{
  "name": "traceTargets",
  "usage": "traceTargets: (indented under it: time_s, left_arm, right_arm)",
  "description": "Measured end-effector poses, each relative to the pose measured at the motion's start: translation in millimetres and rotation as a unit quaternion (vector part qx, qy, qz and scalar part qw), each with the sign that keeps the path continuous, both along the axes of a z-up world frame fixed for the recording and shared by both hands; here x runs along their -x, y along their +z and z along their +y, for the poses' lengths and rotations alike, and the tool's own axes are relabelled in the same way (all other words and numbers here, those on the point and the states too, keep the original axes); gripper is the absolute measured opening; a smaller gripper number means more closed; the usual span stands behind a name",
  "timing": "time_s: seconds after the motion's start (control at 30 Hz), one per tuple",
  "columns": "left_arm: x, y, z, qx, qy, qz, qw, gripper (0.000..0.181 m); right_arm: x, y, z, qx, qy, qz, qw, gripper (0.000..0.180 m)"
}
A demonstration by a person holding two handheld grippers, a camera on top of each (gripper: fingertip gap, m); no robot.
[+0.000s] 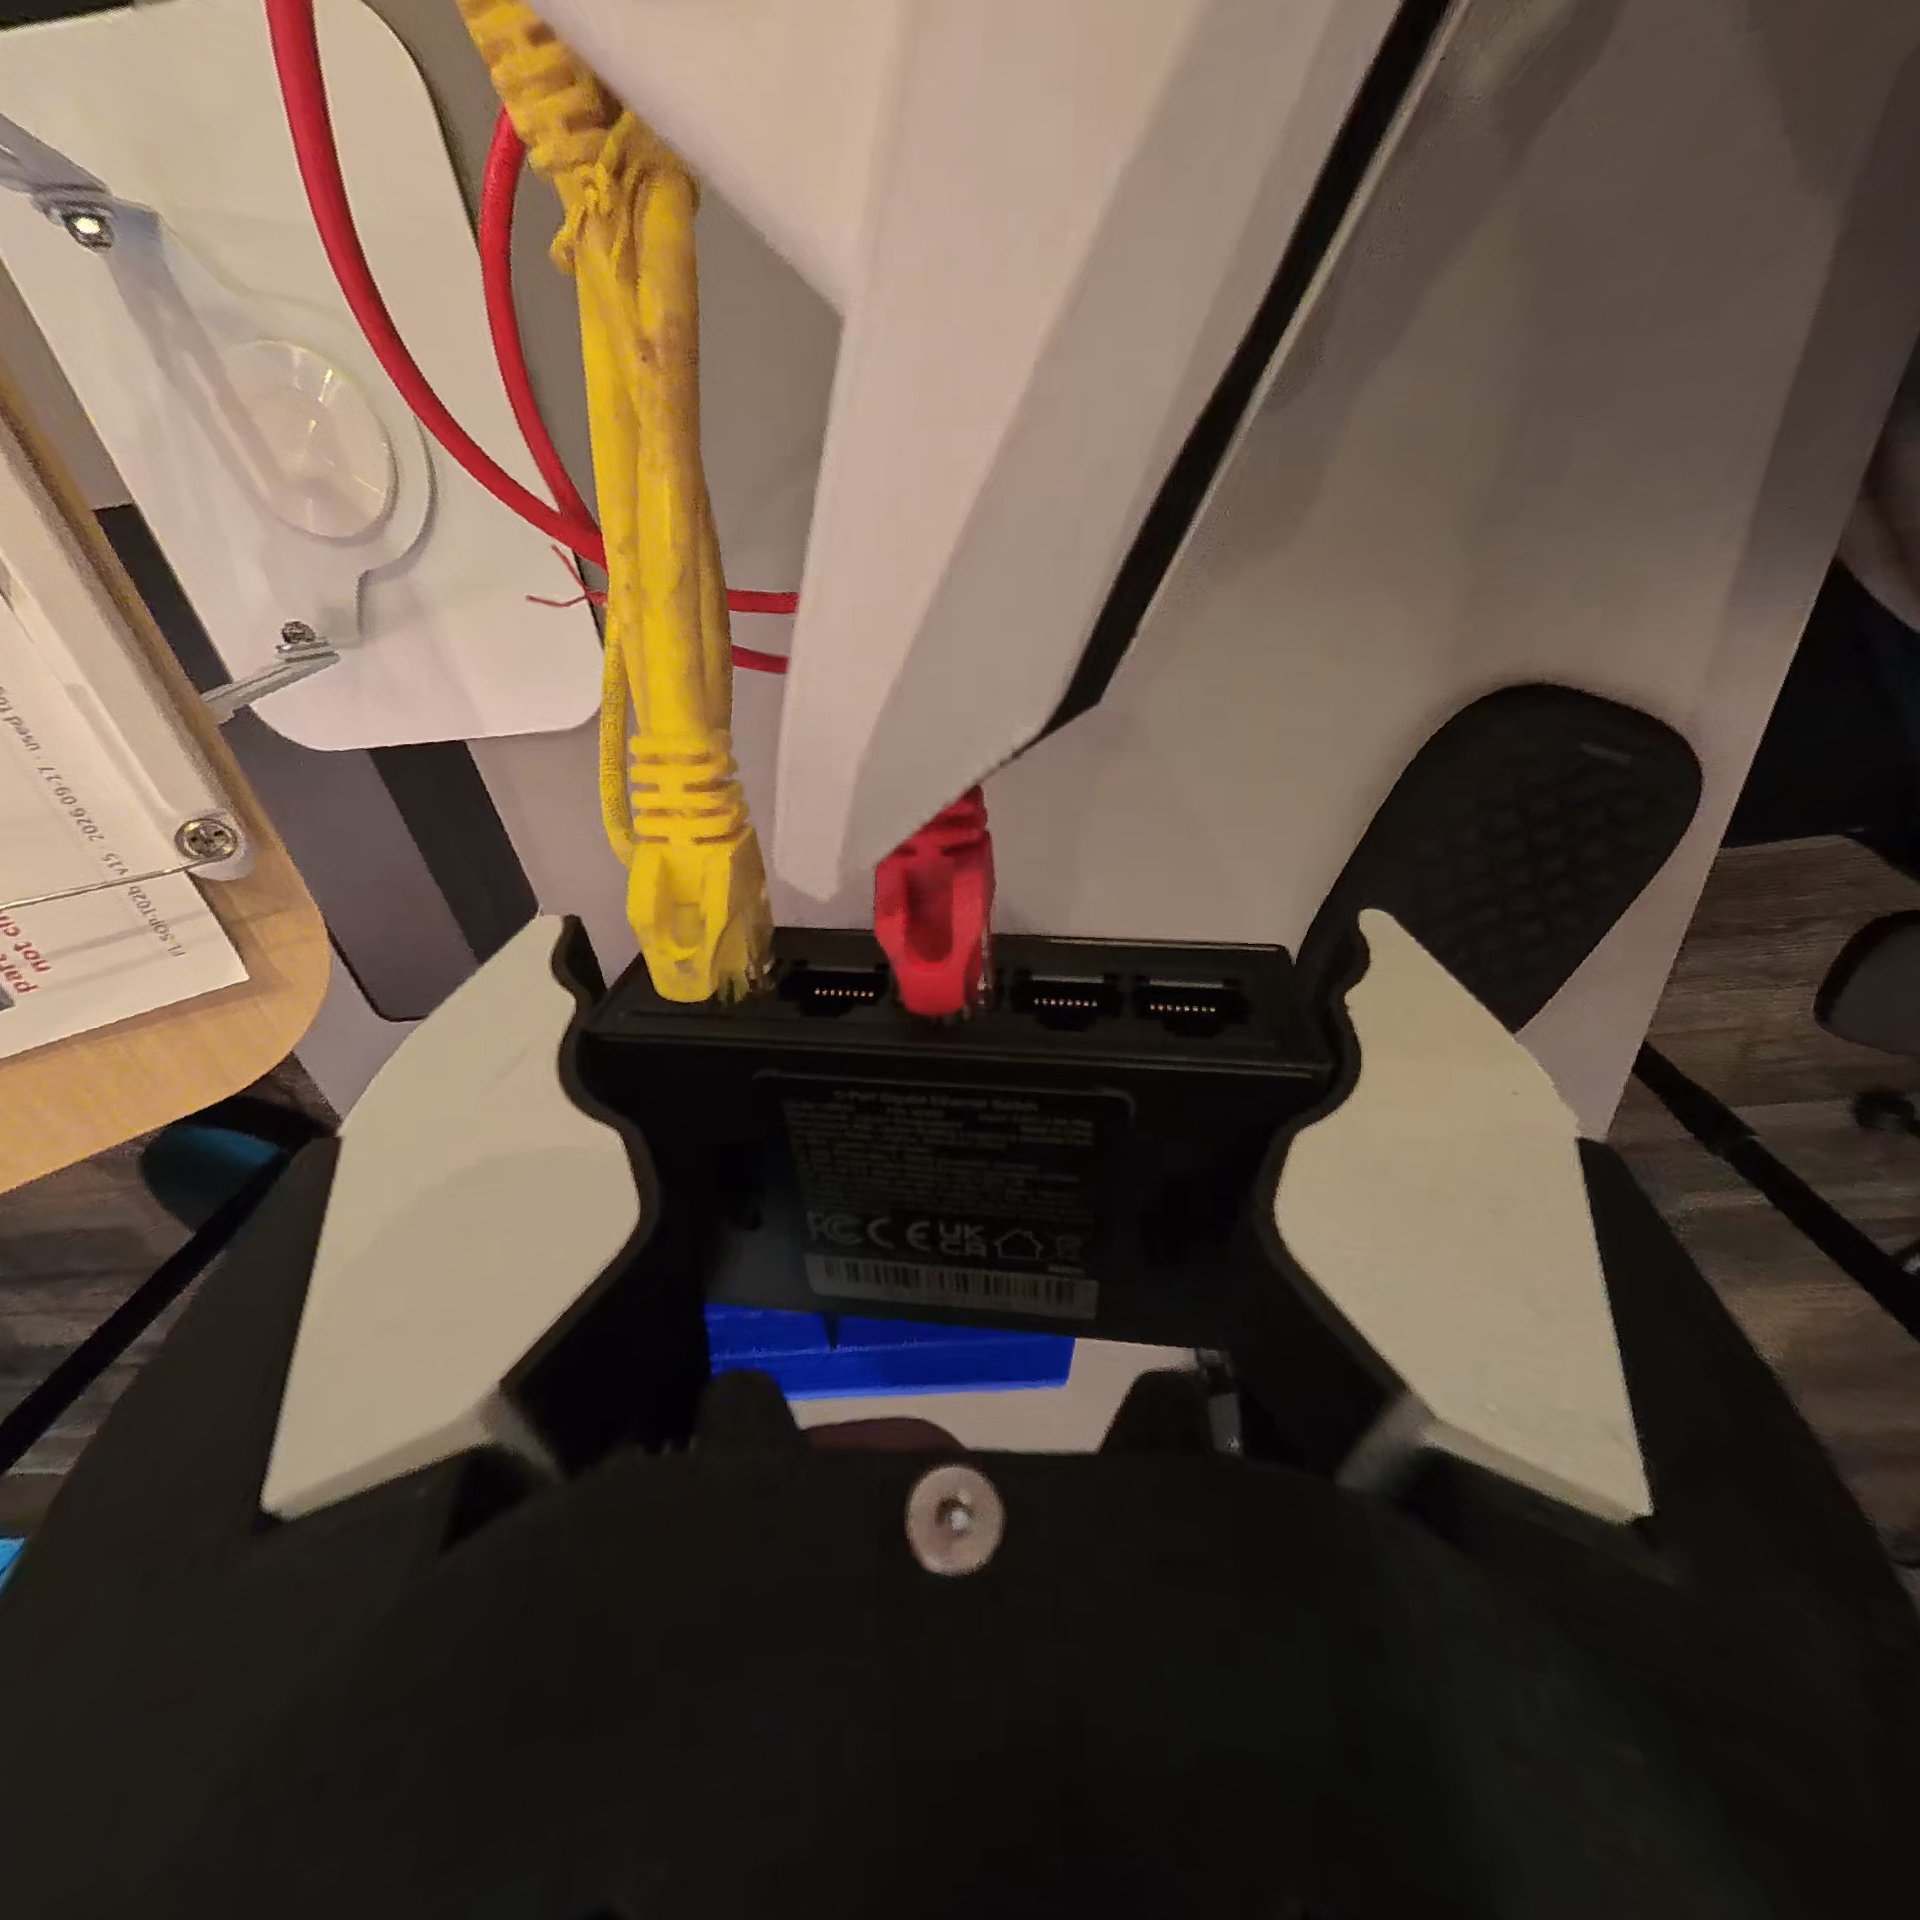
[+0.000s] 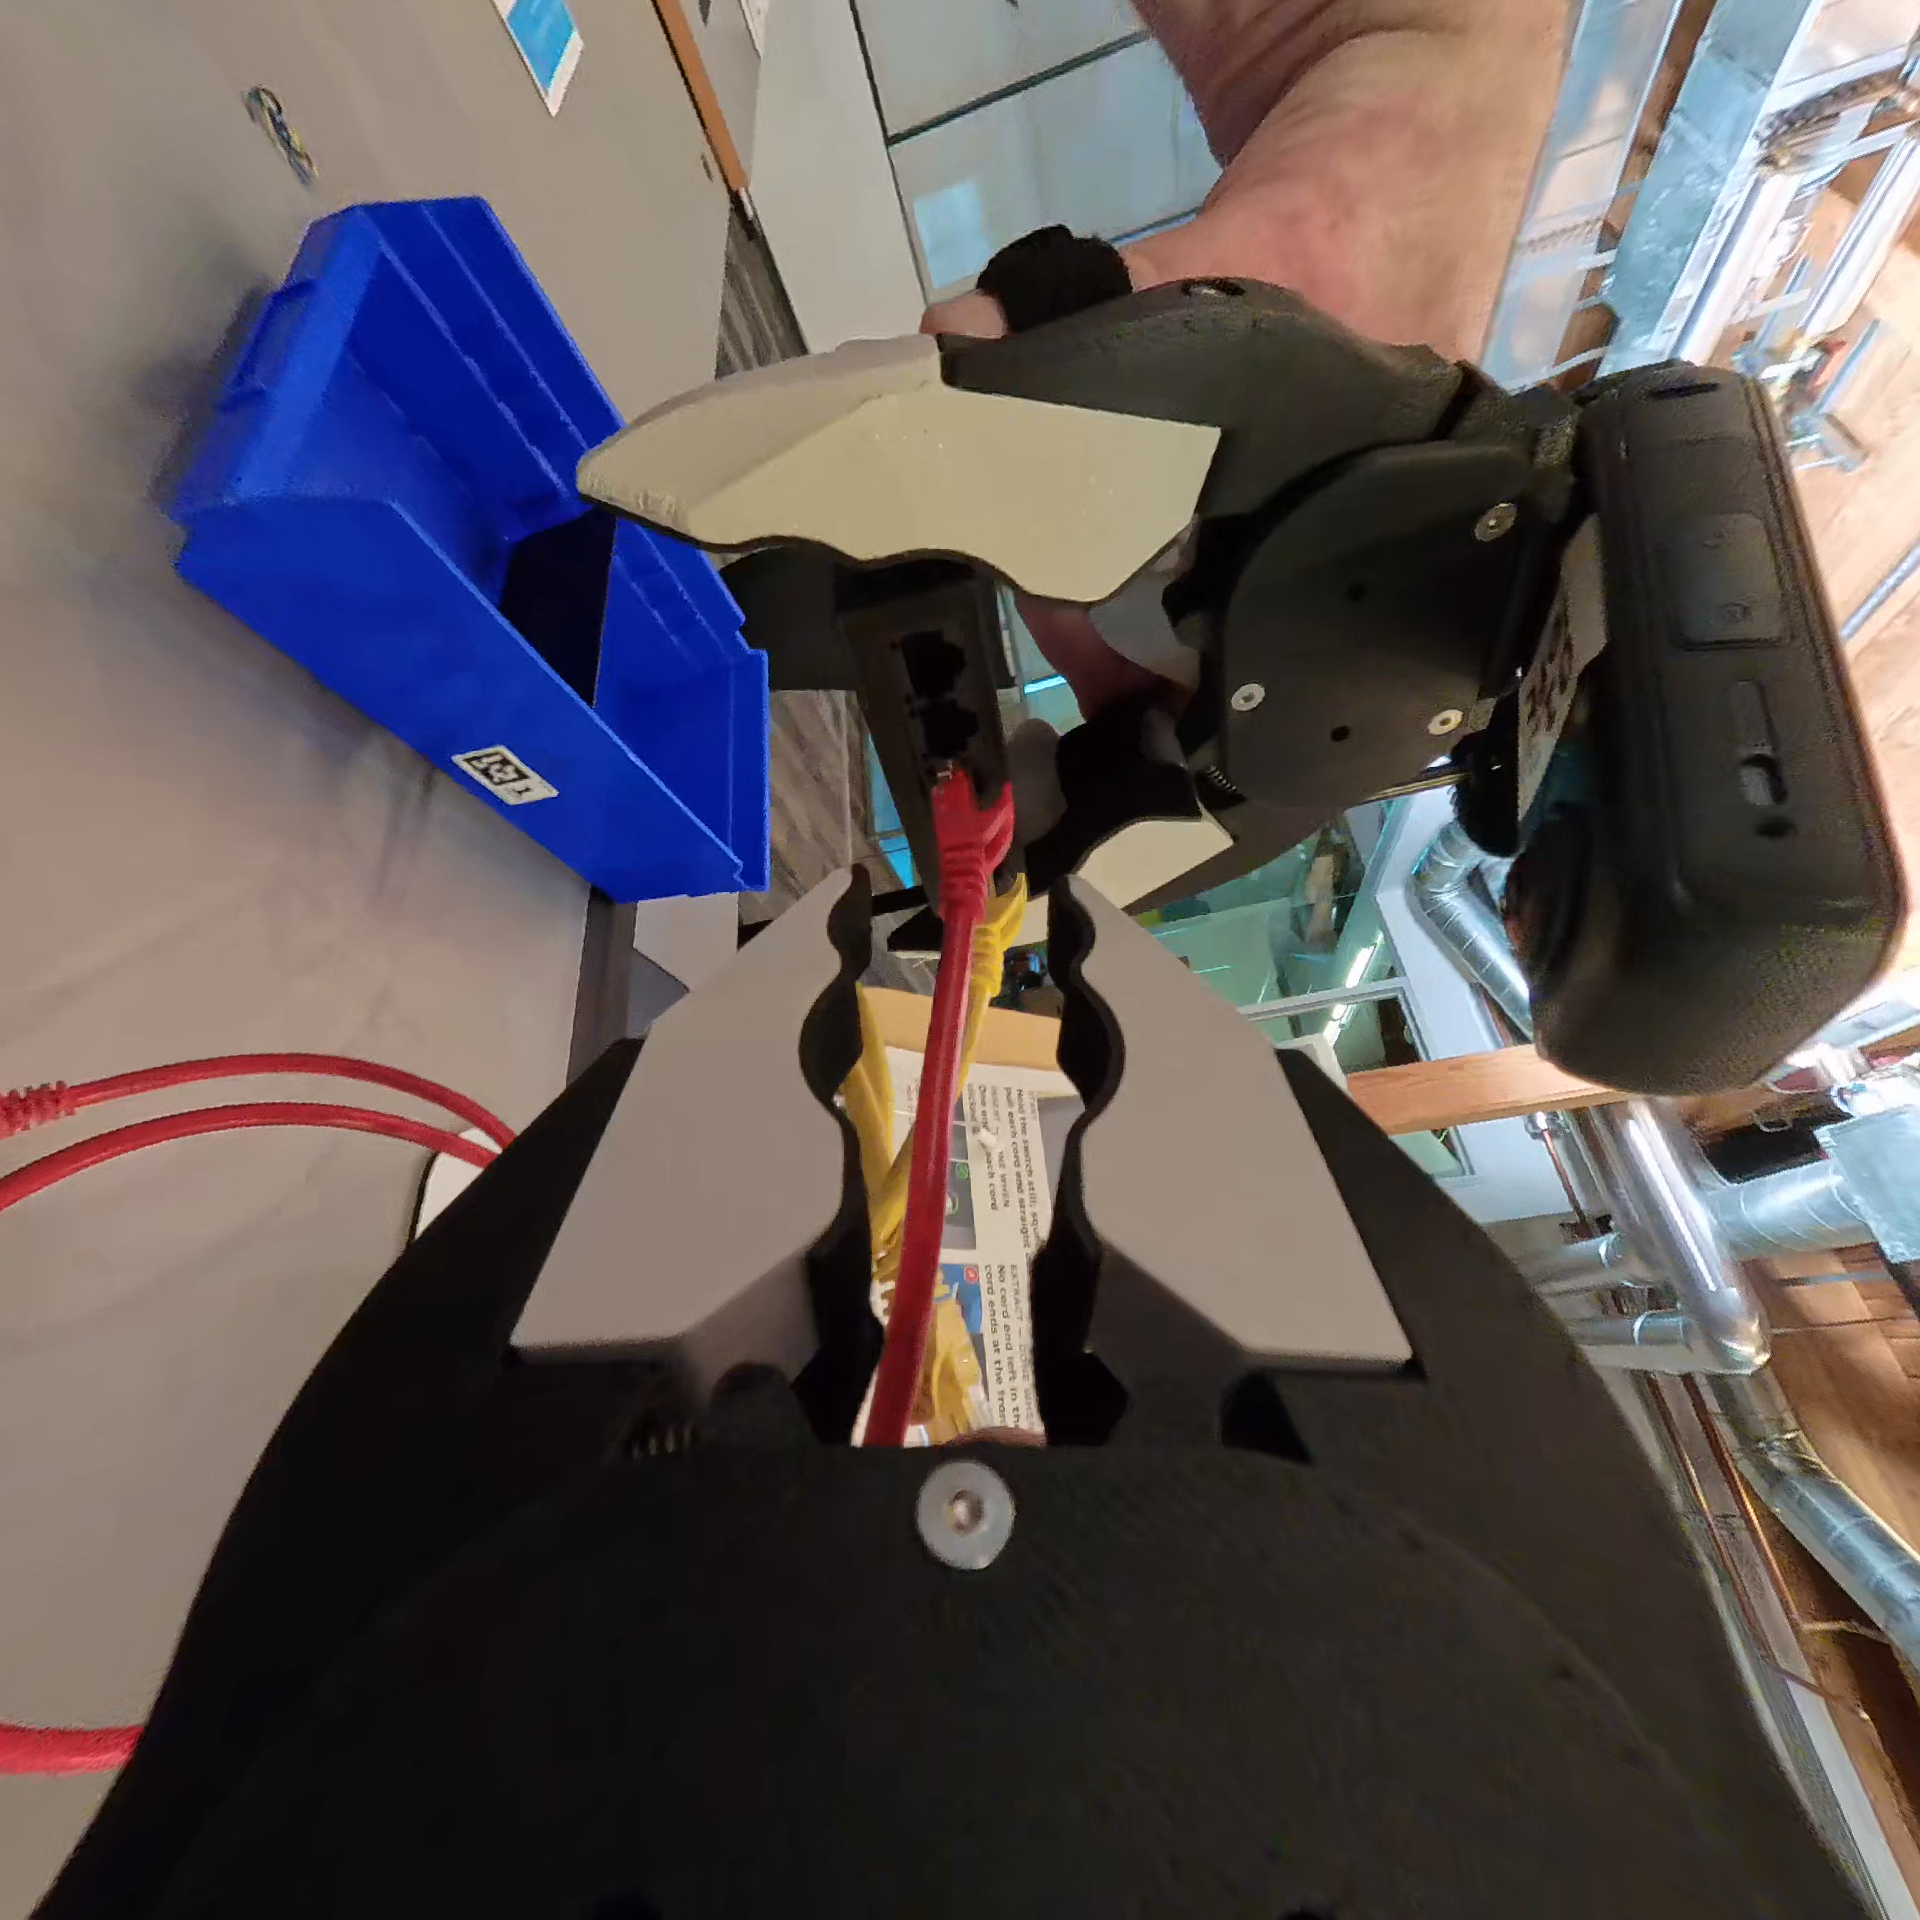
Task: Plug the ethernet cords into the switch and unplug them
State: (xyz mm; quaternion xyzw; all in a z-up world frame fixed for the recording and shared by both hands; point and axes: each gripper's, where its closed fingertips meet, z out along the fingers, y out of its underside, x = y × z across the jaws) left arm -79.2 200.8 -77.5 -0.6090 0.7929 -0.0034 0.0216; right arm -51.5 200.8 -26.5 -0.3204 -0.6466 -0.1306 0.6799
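My left gripper (image 1: 961, 971) is shut on the black switch (image 1: 956, 1164), gripping its two sides, ports facing away. A yellow cord's plug (image 1: 696, 904) sits in the leftmost port and a red cord's plug (image 1: 935, 914) in the third port; the other ports are empty. My right gripper (image 2: 961, 914) is open, its fingers on either side of the red cord (image 2: 935, 1143) just behind the plug (image 2: 961, 831), with gaps on both sides. Its white fingers (image 1: 1039, 416) reach down over the red plug in the left wrist view. The switch (image 2: 935, 675) shows in the left gripper (image 2: 894, 675).
A blue bin (image 2: 436, 582) stands on the grey table (image 2: 208, 935). More red cord (image 2: 260, 1091) loops on the table. A printed sheet on a wooden board (image 1: 104, 935) and a white plate (image 1: 312, 416) lie at left. A person's hand (image 2: 1351, 156) holds the left gripper. Some 5 centimeters of space lies between my two pairs of fingers.
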Motion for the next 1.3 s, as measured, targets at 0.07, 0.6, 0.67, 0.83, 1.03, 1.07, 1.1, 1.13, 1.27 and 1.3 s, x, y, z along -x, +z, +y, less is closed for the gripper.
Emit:
traceTargets:
  time_s: [0.07,0.6,0.67,0.83,1.03,1.07,1.1,1.13,1.27,1.3]
  left_arm:
    - [2.3,1.5,-2.7,-0.006,-0.006,0.006,1.000,0.128]
    - [15.9,0.3,-20.8,0.025,0.006,0.043,0.999,0.127]
    - [13.9,0.4,-22.3,0.029,0.009,0.041,0.999,0.127]
    - [11.6,0.2,-24.9,0.037,0.016,0.048,0.998,0.130]
    - [6.5,0.2,-23.1,0.041,0.025,0.055,0.997,0.128]
    - [6.0,-0.1,-23.3,0.043,0.027,0.058,0.997,0.127]
    - [5.2,-0.5,-23.2,0.045,0.028,0.060,0.997,0.127]
    - [4.4,-0.5,-22.5,0.045,0.030,0.062,0.997,0.127]
    - [2.1,-0.3,-22.2,0.049,0.035,0.071,0.996,0.127]
    - [1.5,-0.2,-22.6,0.050,0.035,0.073,0.995,0.127]
  right_arm:
    - [2.9,1.7,-1.7,-0.005,0.000,0.007,1.000,0.035]
    - [18.7,3.2,-20.1,0.029,0.030,0.012,0.999,0.018]
    - [17.7,1.1,-20.3,0.029,0.025,-0.003,0.999,0.015]
    - [17.5,1.2,-23.8,0.025,0.016,-0.023,0.999,0.016]
    - [14.3,2.0,-19.9,0.013,-0.008,-0.035,0.999,0.015]
    - [13.1,2.1,-19.6,0.013,-0.009,-0.037,0.999,0.013]
    - [12.1,1.9,-19.0,0.013,-0.011,-0.040,0.999,0.013]
    - [11.1,1.6,-18.0,0.009,-0.017,-0.044,0.999,0.013]
    - [8.9,0.8,-17.0,0.010,-0.022,-0.053,0.998,0.015]
    - [8.6,0.6,-17.4,0.013,-0.021,-0.054,0.998,0.015]
